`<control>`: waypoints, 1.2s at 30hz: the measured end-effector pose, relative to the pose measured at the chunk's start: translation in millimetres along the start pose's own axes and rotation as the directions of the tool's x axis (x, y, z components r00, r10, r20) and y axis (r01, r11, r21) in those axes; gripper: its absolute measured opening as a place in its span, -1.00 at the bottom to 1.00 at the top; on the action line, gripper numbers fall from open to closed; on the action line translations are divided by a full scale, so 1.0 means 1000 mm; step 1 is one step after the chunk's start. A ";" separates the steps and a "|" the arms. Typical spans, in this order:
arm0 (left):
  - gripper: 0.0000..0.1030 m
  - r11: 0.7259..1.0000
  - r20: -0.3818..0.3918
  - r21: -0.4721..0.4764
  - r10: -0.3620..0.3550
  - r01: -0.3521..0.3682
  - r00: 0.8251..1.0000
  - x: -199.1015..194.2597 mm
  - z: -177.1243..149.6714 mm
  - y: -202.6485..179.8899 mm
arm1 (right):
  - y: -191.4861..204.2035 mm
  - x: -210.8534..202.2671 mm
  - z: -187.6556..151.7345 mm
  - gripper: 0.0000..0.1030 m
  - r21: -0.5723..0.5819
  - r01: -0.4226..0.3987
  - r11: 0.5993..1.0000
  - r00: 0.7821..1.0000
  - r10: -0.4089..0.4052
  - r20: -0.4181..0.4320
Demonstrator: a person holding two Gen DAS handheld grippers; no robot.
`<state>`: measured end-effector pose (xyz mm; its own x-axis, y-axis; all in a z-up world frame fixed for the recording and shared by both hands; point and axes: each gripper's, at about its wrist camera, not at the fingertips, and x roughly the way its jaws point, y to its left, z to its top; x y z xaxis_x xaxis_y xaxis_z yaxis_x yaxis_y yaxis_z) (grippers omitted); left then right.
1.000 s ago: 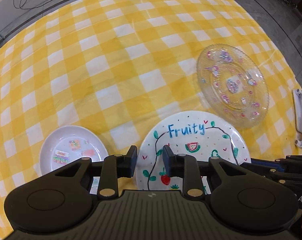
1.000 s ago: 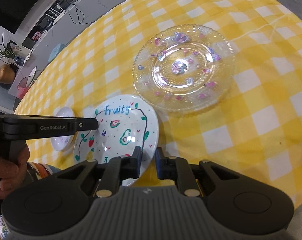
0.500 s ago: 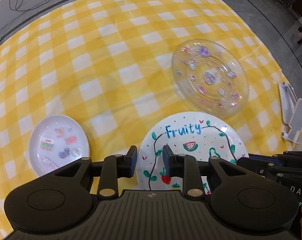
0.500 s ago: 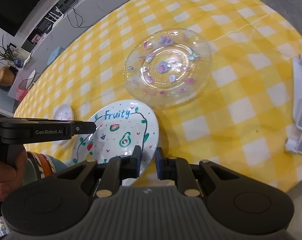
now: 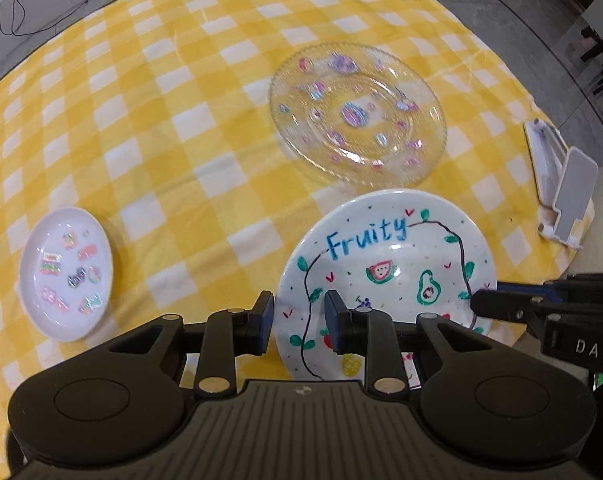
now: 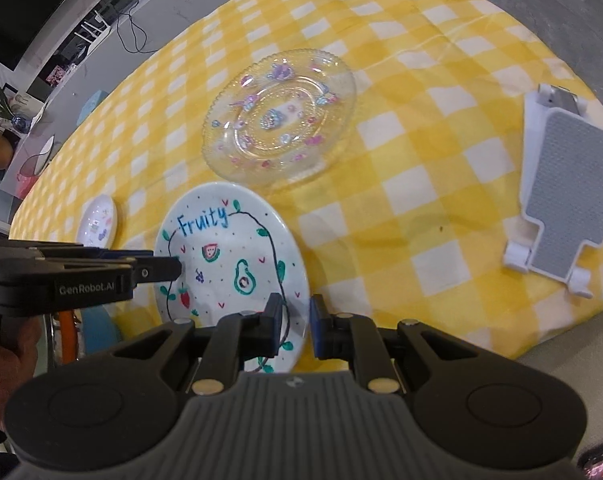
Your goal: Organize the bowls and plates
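Gripping the Fruity plate [image 5: 385, 268] from both sides, you had your left claw [image 5: 299, 316] clamped on its near-left rim and your right claw [image 6: 295, 316] clamped on the rim at the opposite side. That white plate sat at the near edge of the worktop [image 5: 161, 128], on the yellow checked cloth. Just beyond it, close to its far rim, lay the clear glass plate [image 5: 357, 112]. Well off to the left rested the small white dish [image 5: 67, 274]. A white folding stand [image 6: 561, 196] lay near the right edge.
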<state>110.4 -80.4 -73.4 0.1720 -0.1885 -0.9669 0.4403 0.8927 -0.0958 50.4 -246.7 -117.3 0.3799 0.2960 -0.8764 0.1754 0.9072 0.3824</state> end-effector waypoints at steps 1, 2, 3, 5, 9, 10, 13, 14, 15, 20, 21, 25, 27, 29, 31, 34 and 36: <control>-0.40 1.000 -0.004 0.004 -0.001 0.001 1.000 0.001 -0.001 -0.002 | -0.002 -0.001 -0.001 -0.75 0.001 0.000 1.000 1.000 0.000 -0.001; -0.40 1.000 -0.008 0.008 -0.002 0.002 1.000 0.001 -0.002 -0.004 | -0.004 -0.001 -0.002 -0.75 0.002 0.002 1.000 1.000 -0.002 -0.005; -0.40 1.000 -0.011 0.011 -0.004 0.004 1.000 0.002 -0.003 -0.005 | -0.006 -0.001 -0.002 -0.75 0.004 0.005 1.000 1.000 -0.005 -0.009; -0.40 1.000 -0.020 0.014 -0.003 0.003 1.000 0.003 -0.004 -0.008 | -0.010 0.002 -0.003 -0.75 0.008 0.010 1.000 1.000 -0.010 -0.019; -0.40 1.000 -0.020 0.011 0.000 0.000 1.000 0.005 -0.004 -0.008 | -0.015 0.010 -0.004 -0.75 0.012 0.022 1.000 0.999 -0.022 -0.034; -0.40 1.000 -0.021 0.010 0.001 -0.001 1.000 0.006 -0.004 -0.008 | -0.015 0.012 -0.003 -0.74 0.012 0.025 1.000 0.999 -0.025 -0.035; -0.40 1.000 -0.026 0.012 0.003 -0.003 1.000 0.009 -0.004 -0.008 | -0.016 0.012 -0.002 -0.74 0.014 0.031 0.999 0.999 -0.031 -0.035; -0.40 1.000 -0.025 0.015 0.007 -0.006 1.000 0.010 -0.004 -0.009 | -0.014 0.011 -0.002 -0.74 0.014 0.033 0.999 0.999 -0.033 -0.032; -0.40 1.000 -0.025 0.017 0.009 -0.009 1.000 0.010 -0.004 -0.009 | -0.015 0.011 -0.002 -0.75 0.015 0.032 0.999 0.999 -0.032 -0.032; -0.40 1.000 -0.025 0.008 -0.002 0.002 1.000 0.009 -0.003 -0.008 | -0.011 0.013 -0.002 -0.73 -0.006 0.045 0.999 0.999 -0.045 -0.029; -0.40 1.000 -0.025 0.003 -0.006 0.006 1.000 0.010 -0.003 -0.007 | -0.010 0.013 -0.002 -0.72 -0.011 0.047 0.999 0.999 -0.047 -0.028; -0.40 1.000 -0.025 -0.023 -0.020 0.019 0.999 0.009 -0.003 -0.004 | -0.008 0.014 -0.003 -0.68 -0.030 0.052 0.998 0.998 -0.052 -0.022; -0.40 0.999 -0.026 -0.031 -0.024 0.024 0.999 0.008 -0.003 -0.003 | -0.006 0.015 -0.004 -0.67 -0.042 0.058 0.997 0.998 -0.058 -0.018; -0.40 0.999 -0.025 -0.035 -0.025 0.024 0.999 0.007 -0.003 -0.002 | -0.006 0.015 -0.004 -0.67 -0.048 0.061 0.997 0.998 -0.062 -0.018; -0.40 0.999 -0.019 -0.036 -0.022 0.021 1.000 0.005 -0.001 -0.001 | -0.006 0.015 -0.004 -0.67 -0.050 0.062 0.997 0.998 -0.063 -0.018; -0.40 0.999 -0.006 -0.038 -0.008 0.008 1.000 0.000 0.002 0.002 | -0.005 0.013 -0.003 -0.53 -0.062 0.075 0.995 0.997 -0.076 -0.009; -0.39 0.999 0.005 -0.039 0.003 -0.003 1.000 -0.004 0.005 0.005 | -0.003 0.010 -0.002 -0.50 -0.076 0.085 0.993 0.996 -0.084 0.010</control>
<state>115.9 -77.5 -69.1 0.1774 -0.1881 -0.9660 0.4052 0.9085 -0.1025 51.7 -246.1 -127.6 0.3724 0.2154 -0.9027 0.1374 0.9492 0.2832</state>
